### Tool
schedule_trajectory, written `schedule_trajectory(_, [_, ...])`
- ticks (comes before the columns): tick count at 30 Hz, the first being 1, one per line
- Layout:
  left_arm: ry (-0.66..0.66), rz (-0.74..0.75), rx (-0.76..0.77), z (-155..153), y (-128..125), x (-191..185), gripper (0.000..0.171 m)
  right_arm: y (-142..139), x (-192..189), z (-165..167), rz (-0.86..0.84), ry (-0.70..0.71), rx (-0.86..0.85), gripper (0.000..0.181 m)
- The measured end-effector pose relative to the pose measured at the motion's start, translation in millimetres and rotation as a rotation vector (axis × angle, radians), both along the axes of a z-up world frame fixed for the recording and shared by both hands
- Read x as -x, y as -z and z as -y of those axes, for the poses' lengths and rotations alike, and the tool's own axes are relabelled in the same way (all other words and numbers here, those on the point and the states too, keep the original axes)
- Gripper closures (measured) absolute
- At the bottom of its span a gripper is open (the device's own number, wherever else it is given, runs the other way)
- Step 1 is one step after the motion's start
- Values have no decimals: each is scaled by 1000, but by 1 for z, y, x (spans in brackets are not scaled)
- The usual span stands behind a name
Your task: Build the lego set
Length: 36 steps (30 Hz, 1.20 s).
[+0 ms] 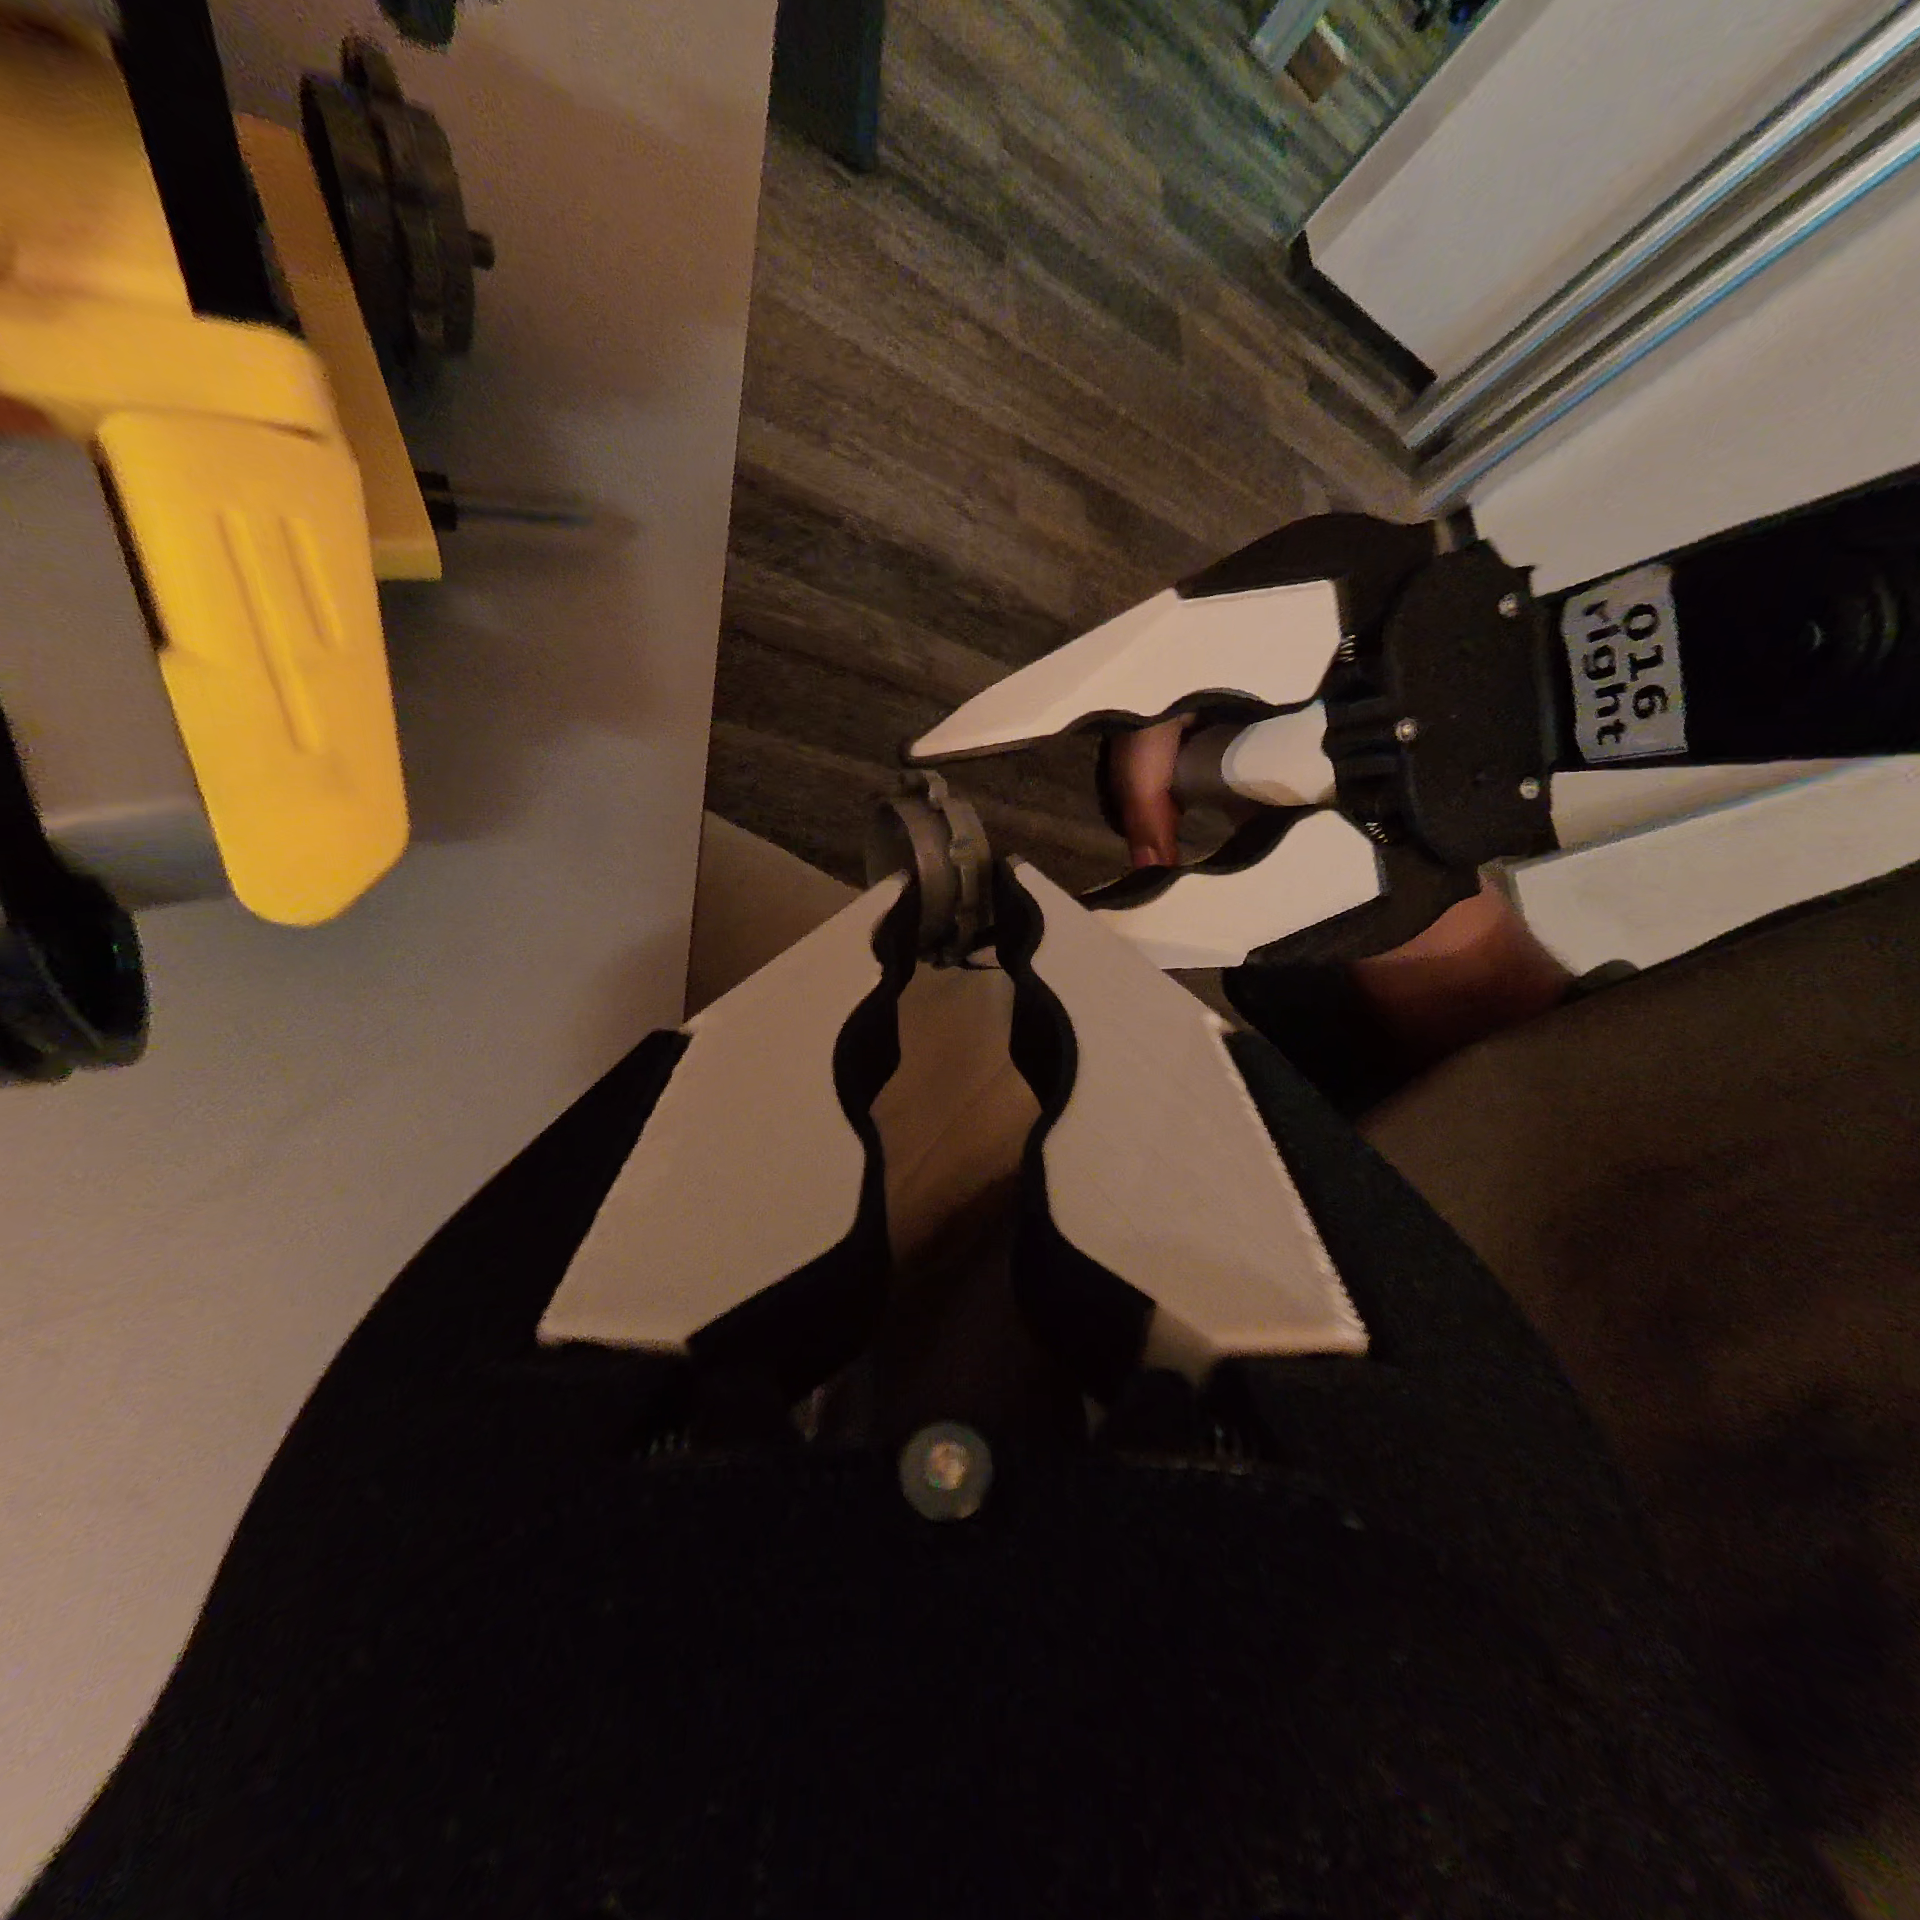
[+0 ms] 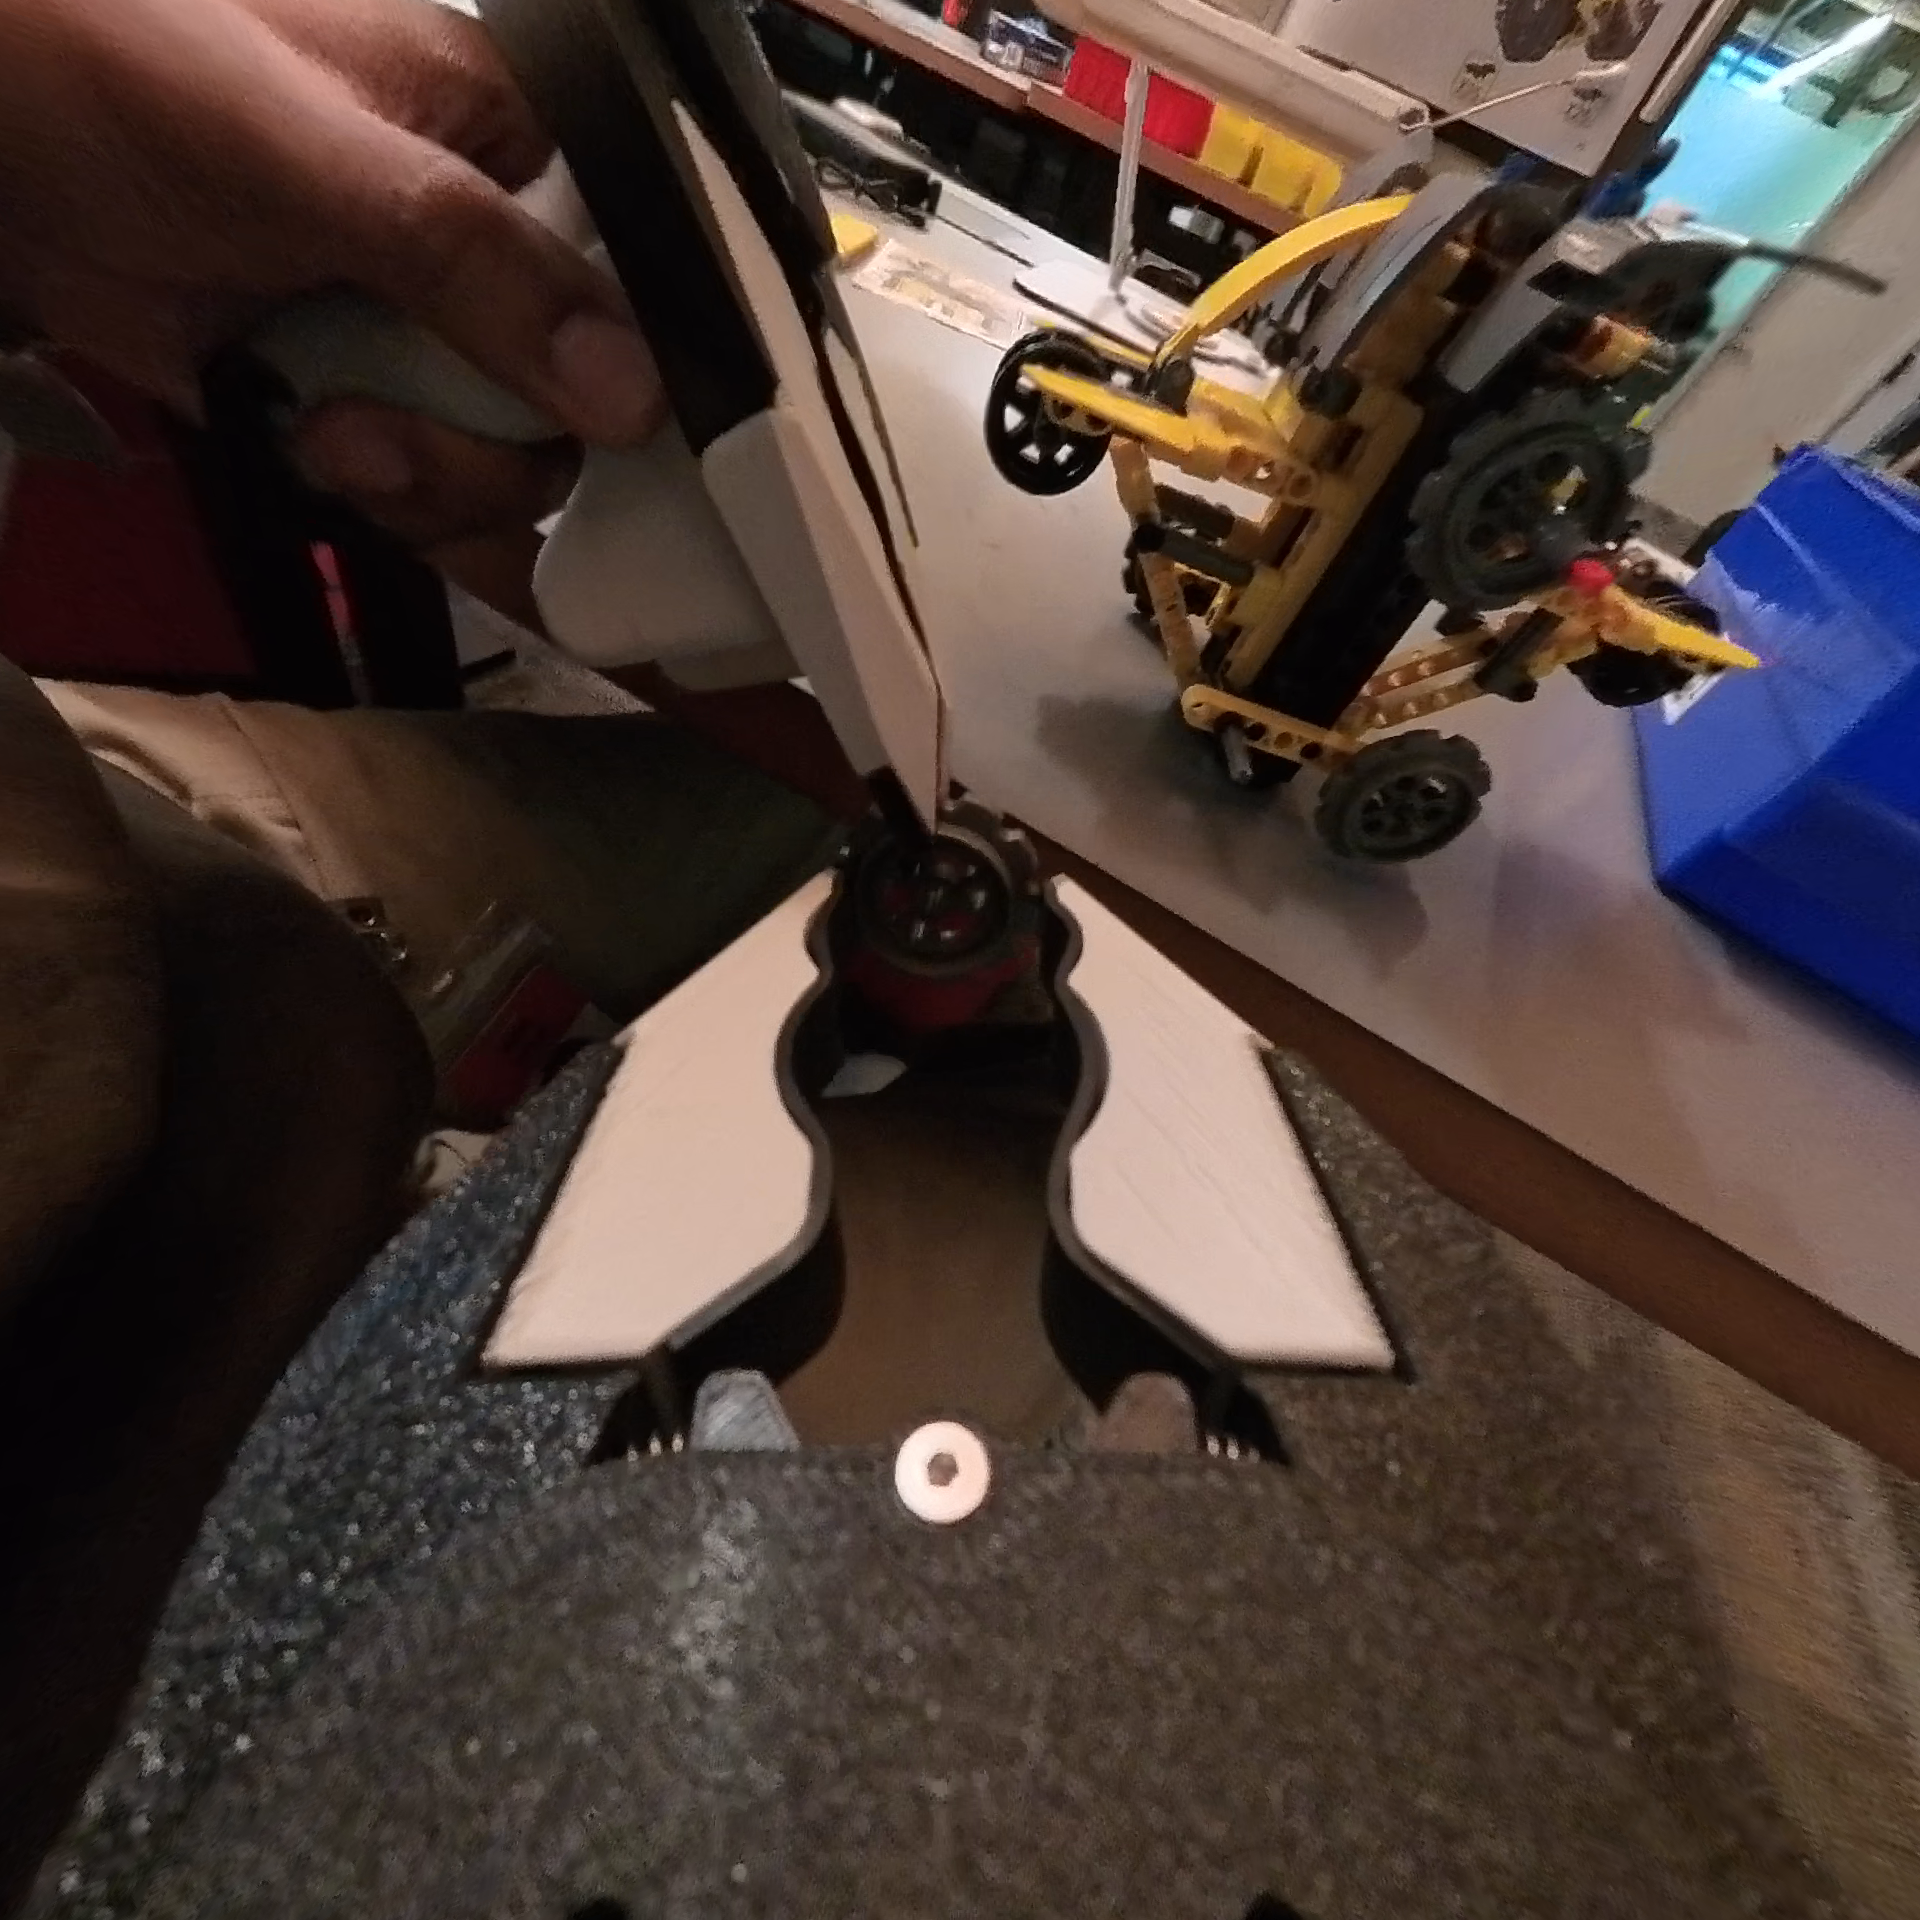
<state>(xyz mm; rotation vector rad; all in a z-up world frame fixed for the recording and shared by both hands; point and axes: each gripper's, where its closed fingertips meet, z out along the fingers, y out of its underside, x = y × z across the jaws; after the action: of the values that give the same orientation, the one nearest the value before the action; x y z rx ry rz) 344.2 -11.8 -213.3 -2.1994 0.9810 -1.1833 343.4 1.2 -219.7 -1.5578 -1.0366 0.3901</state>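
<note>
Left wrist view: white fingers of the left gripper [image 1: 951,899] pinch a small dark wheel [image 1: 935,878] at their tips, the wheel standing edge-on between them, out past the edge of the grey table [image 1: 260,1091] and above the wood-pattern floor [image 1: 987,364]. Right gripper [image 1: 925,750] reaches in from the right, its upper fingertip just beside the wheel's top; whether it touches cannot be told, and its jaws stand apart with a hand [image 1: 1143,800] showing on the trigger behind them. On the table at upper left a blurred yellow and black toy vehicle [image 1: 239,520] fills the corner.

Right wrist view: the right gripper [image 2: 943,899] holds its fingers a little apart with the small wheel [image 2: 935,894] seated between the tips, hub and spokes facing the camera; it is not clear that the pads press on it. From above, the left gripper [image 2: 920,800] comes down with its tips closed on the wheel's upper rim, a hand [image 2: 312,239] wrapped round its handle. Farther back on the grey table [image 2: 1195,987] stands the yellow and black toy vehicle [image 2: 1351,540], tilted up on its wheels, with a blue bin [image 2: 1797,779] just beside it at the right. Shelves with red and yellow boxes [image 2: 1195,114] line the background.
</note>
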Motion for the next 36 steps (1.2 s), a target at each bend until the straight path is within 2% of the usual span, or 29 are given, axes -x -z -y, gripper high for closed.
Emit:
schedule_trajectory(5, [-24,64,-29,-5,-13,-3,153,-9,-3,-9,-110,55,45,145])
schedule_trajectory(9, [-68,57,-80,-13,-15,2,141,-17,-6,-19,-207,112,95,145])
schedule_trajectory(15, [-61,151,-171,-15,-34,-1,120,-18,-15,-34,-405,183,221,146])
schedule_trajectory(17, [-76,144,-230,-18,-36,0,114,-20,-20,-38,-462,190,241,145])
schedule_trajectory(19, [-90,126,-292,-21,-35,0,101,-23,-24,-43,-498,199,249,146])
schedule_trajectory(22, [-102,97,-343,-24,-29,-4,85,-24,-26,-52,-476,207,238,146])
schedule_trajectory(27, [-115,-7,-397,-30,-15,-7,69,-22,-18,-67,-397,173,224,146])
schedule_trajectory(36, [-151,-124,-461,-39,0,-11,62,-14,-7,-76,-337,102,221,146])
